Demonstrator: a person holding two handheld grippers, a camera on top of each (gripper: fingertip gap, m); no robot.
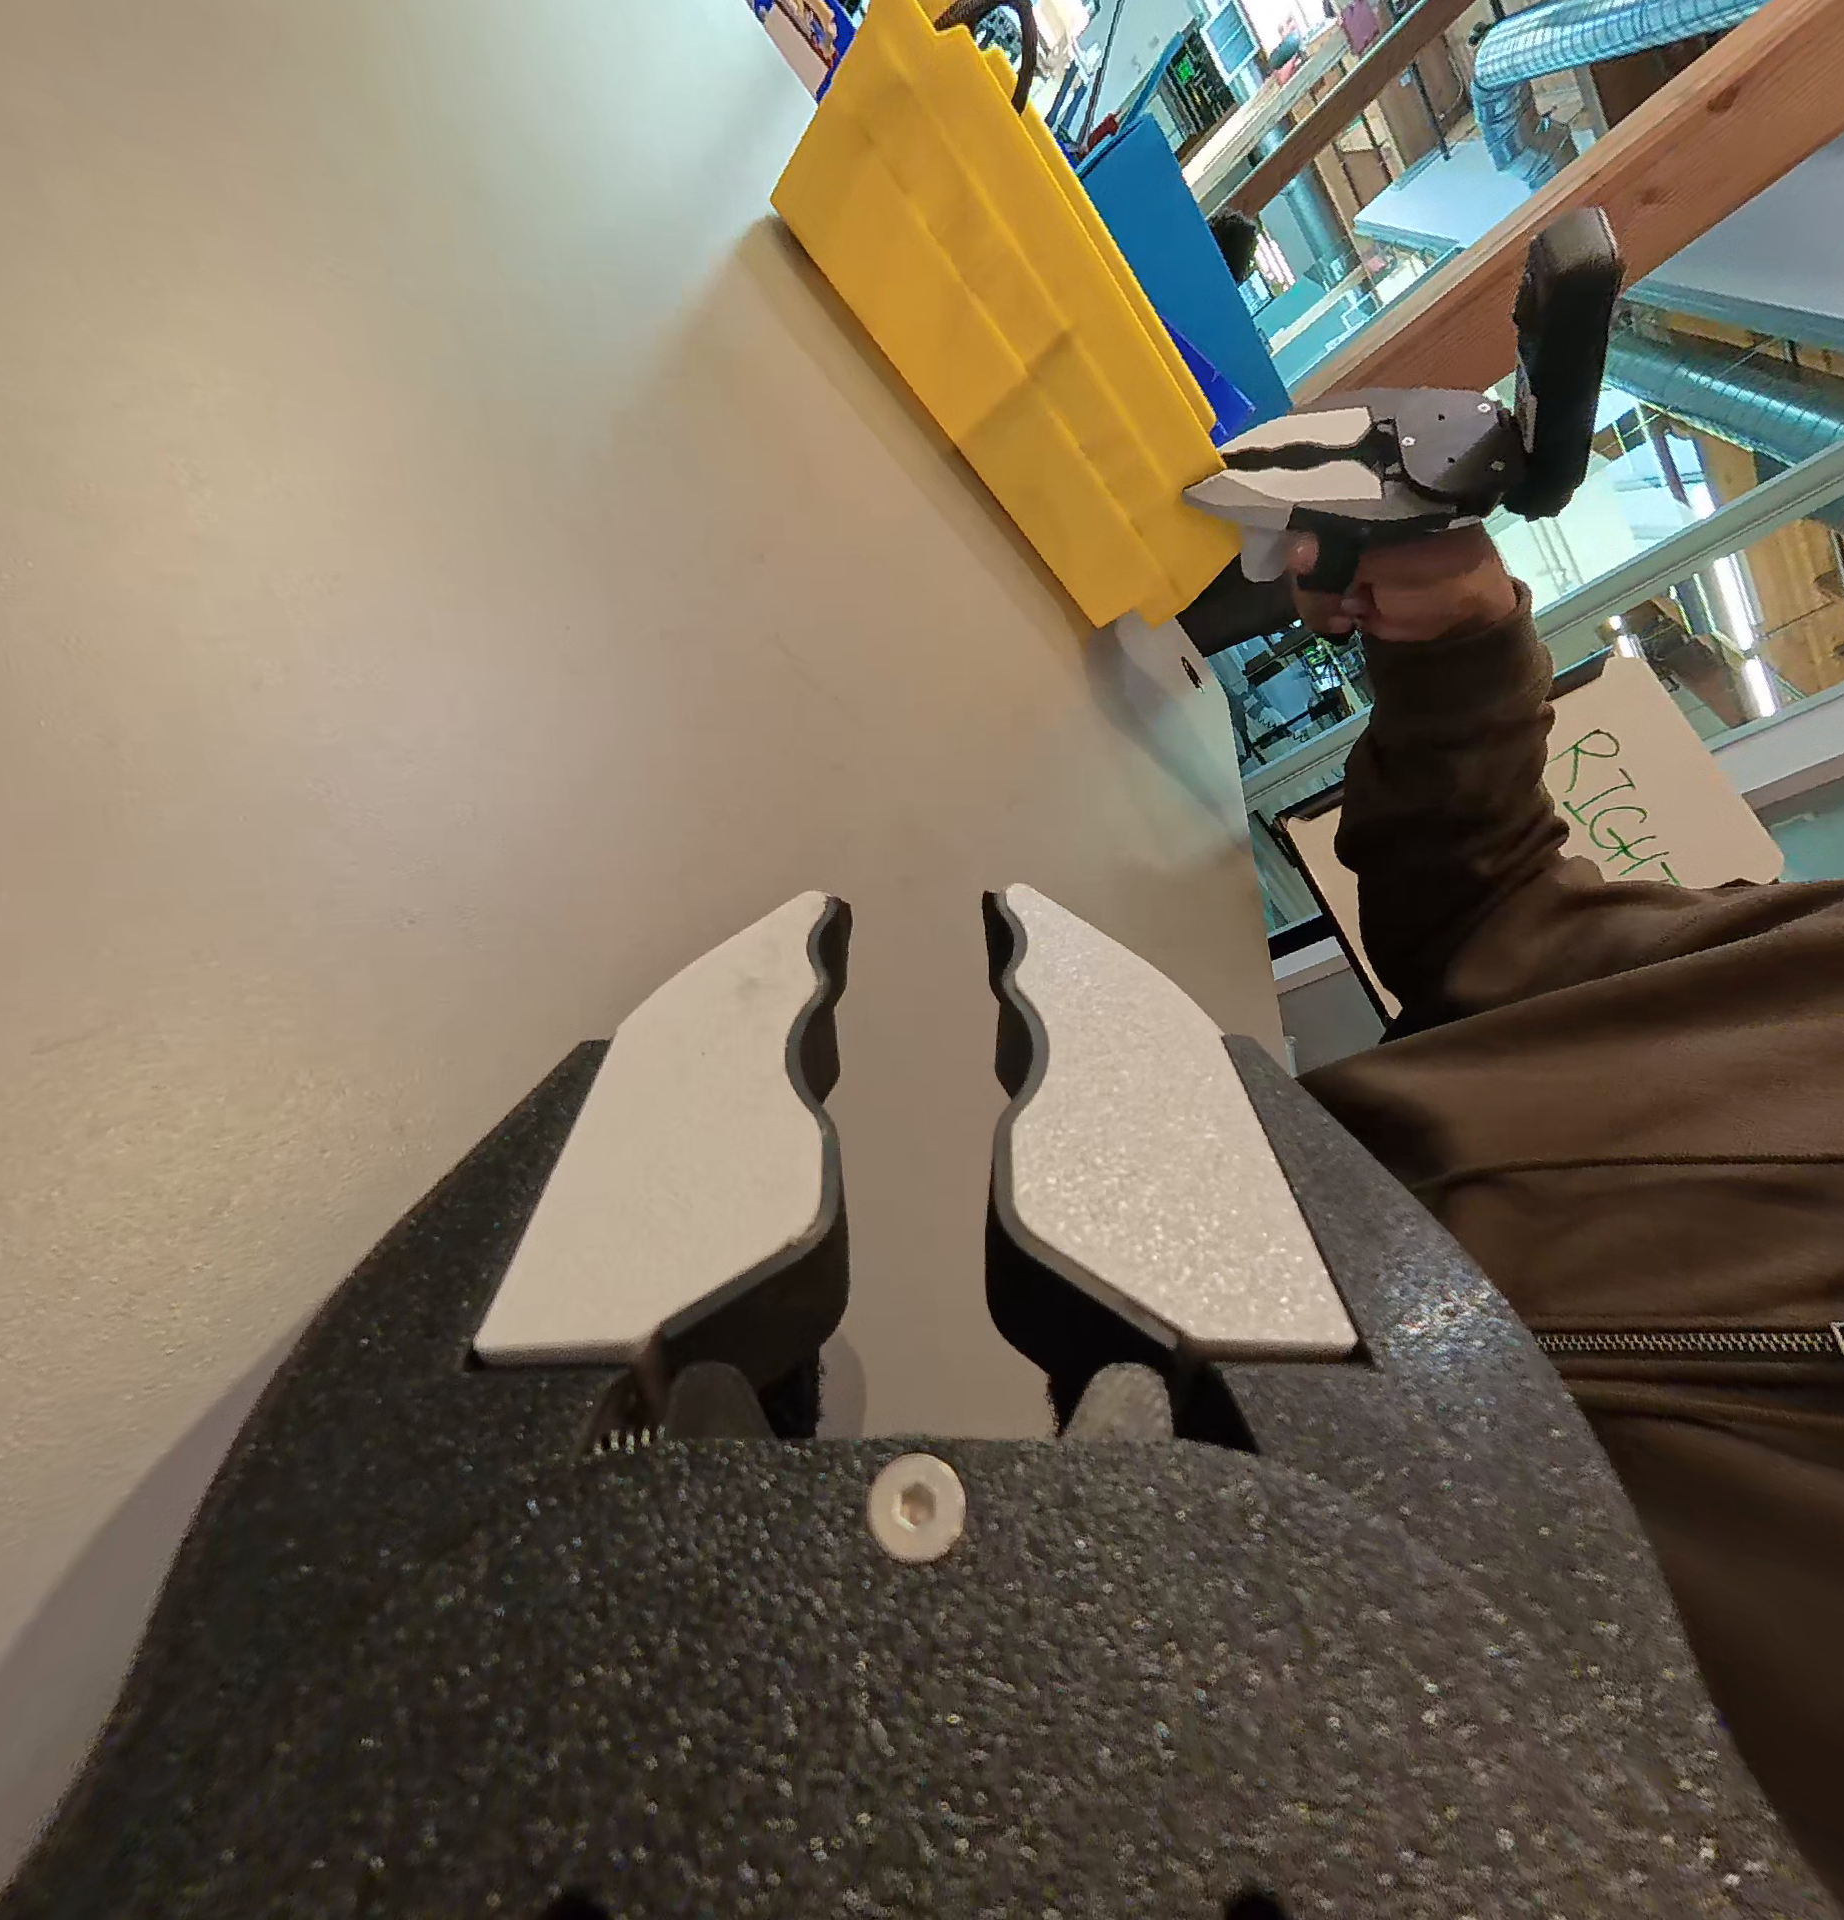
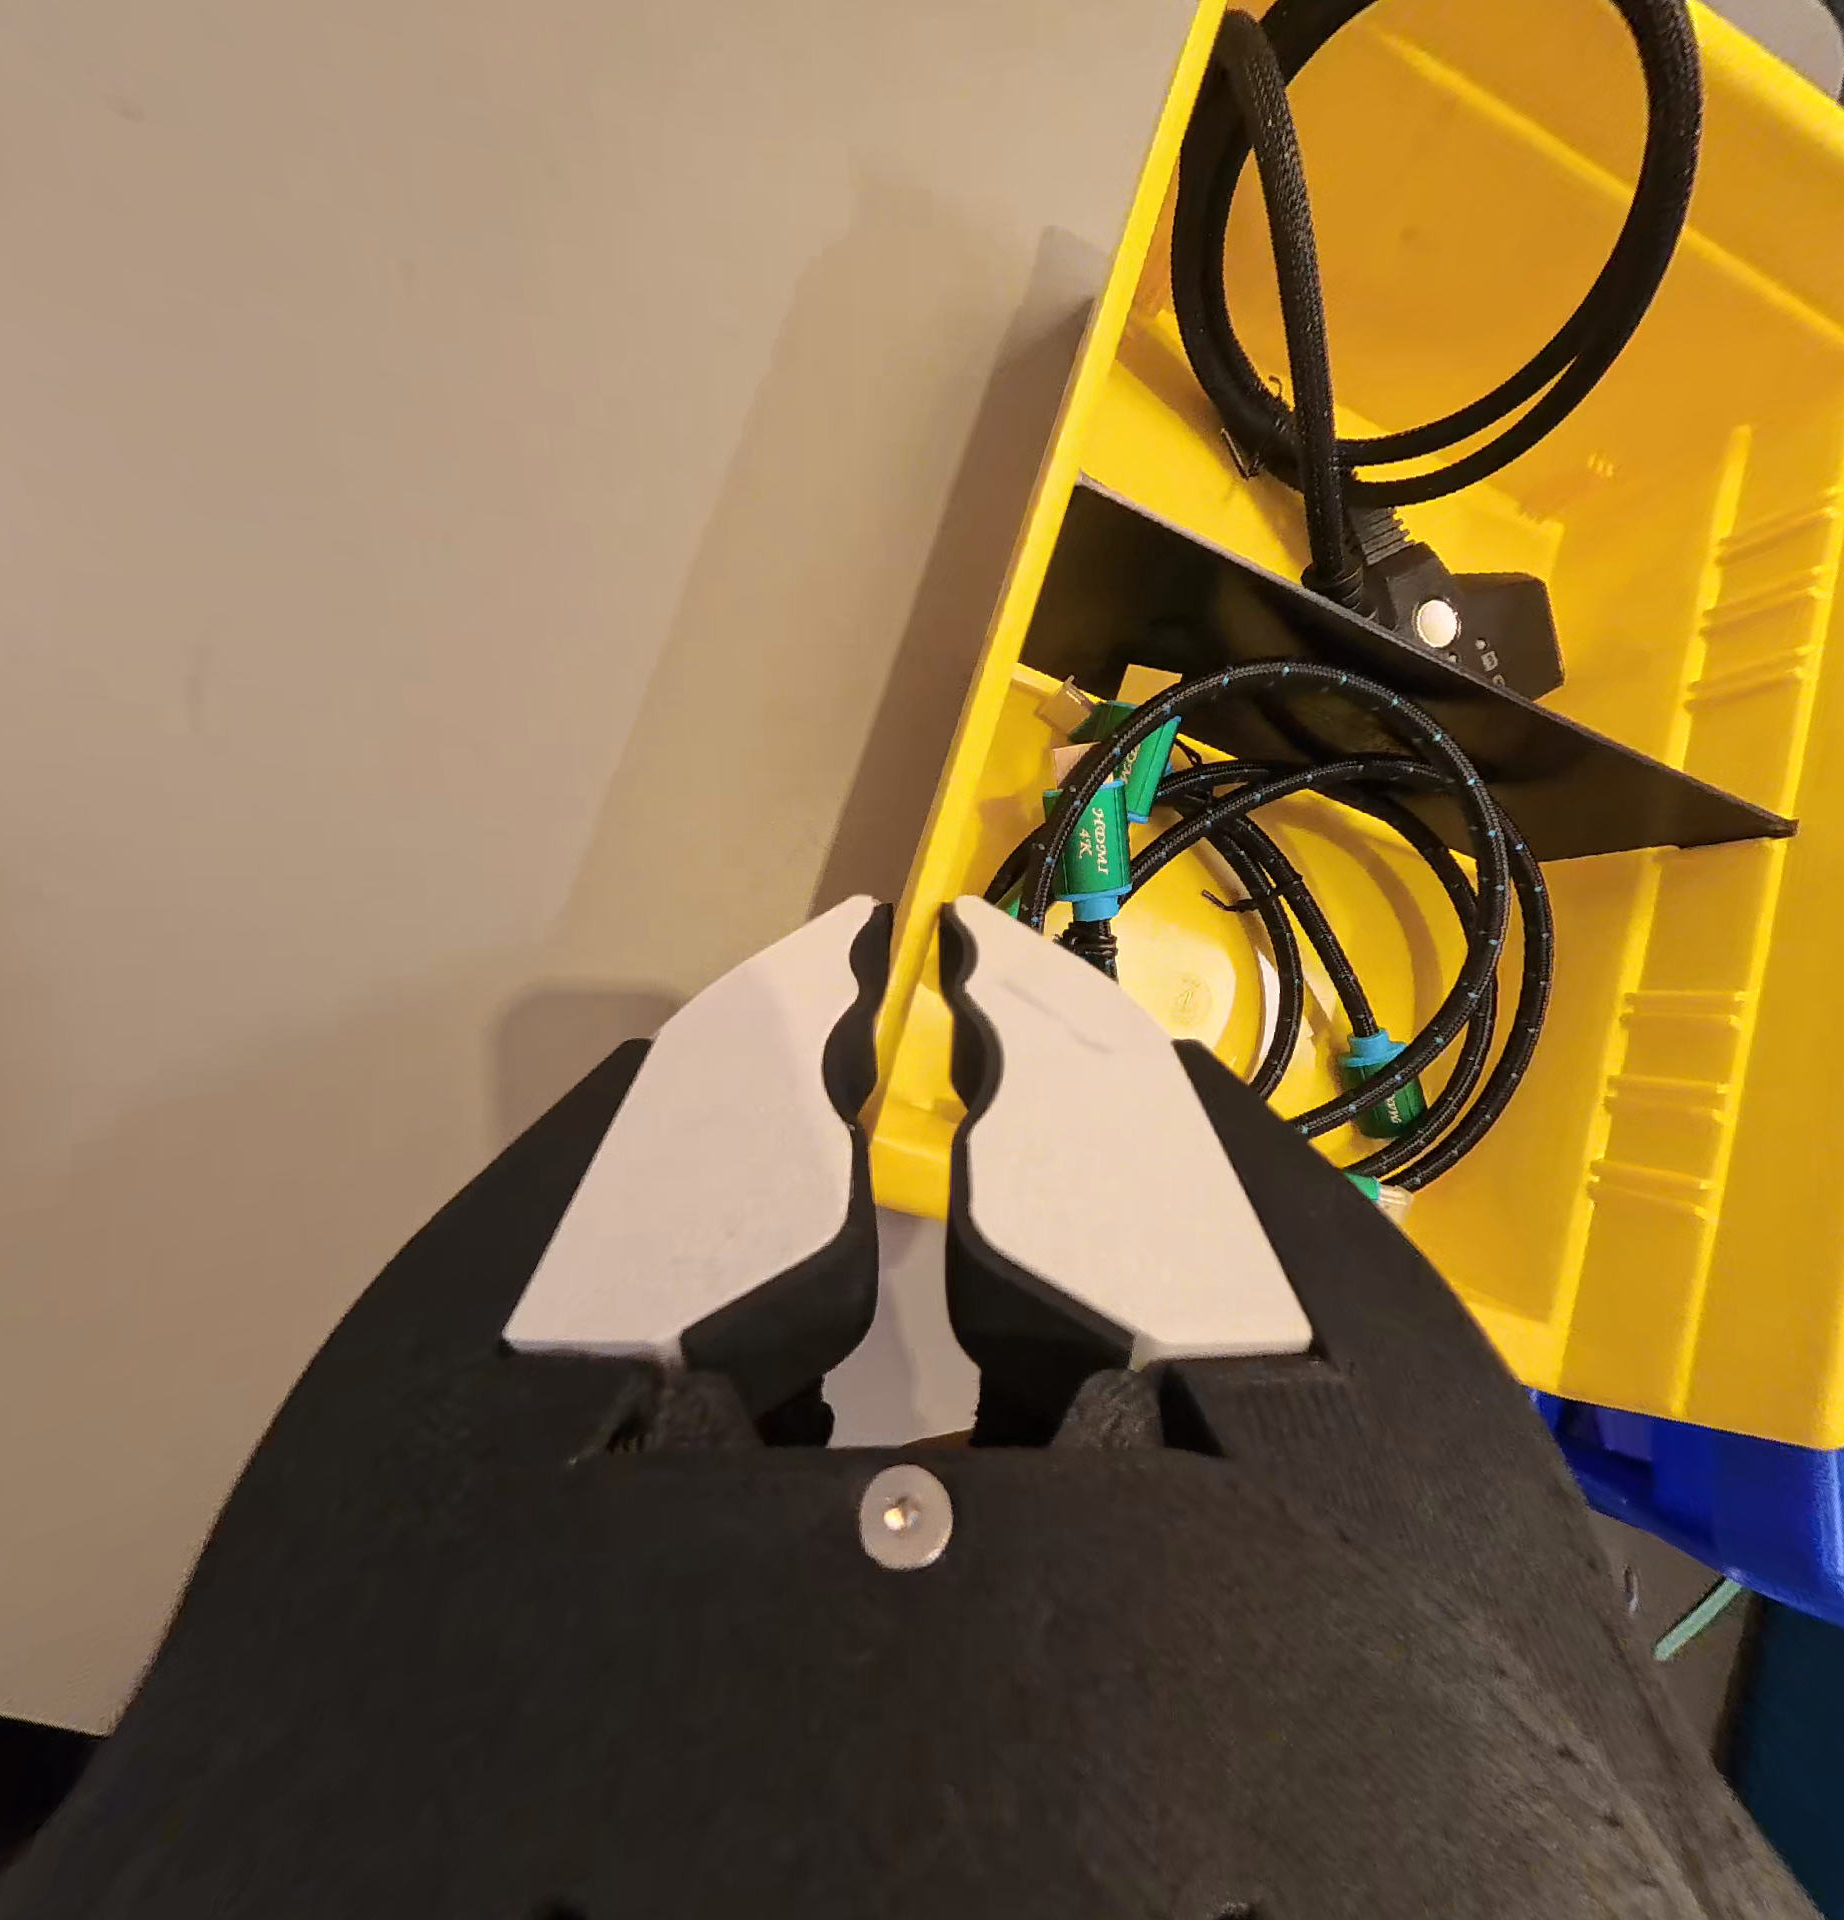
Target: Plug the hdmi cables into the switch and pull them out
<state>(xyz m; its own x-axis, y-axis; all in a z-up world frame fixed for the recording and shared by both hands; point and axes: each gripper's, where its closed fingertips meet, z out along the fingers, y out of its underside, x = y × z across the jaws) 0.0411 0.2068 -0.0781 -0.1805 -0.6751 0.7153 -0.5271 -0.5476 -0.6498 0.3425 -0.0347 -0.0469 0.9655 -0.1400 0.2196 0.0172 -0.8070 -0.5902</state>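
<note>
While left gripper (image 1: 916, 914) hung with wavy-edged jaws apart over smooth beige tabletop (image 1: 378, 623), right gripper (image 2: 913, 920) clamped thin rim of glossy yellow plastic bin (image 2: 1011, 665); braided black cables (image 2: 1417, 831) coiled just beyond right pad.

A plain beige desk (image 1: 398, 582) carries a yellow bin (image 1: 991, 343) at one o'clock, a blue bin (image 1: 1167, 218) beside it.

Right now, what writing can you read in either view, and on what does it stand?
I do not copy writing out; it stands on:
Green plug sleeves in the yellow bin: pale lettering.
White board behind the brown sleeve: green handwriting.
Black device: marks too small to read.
</note>
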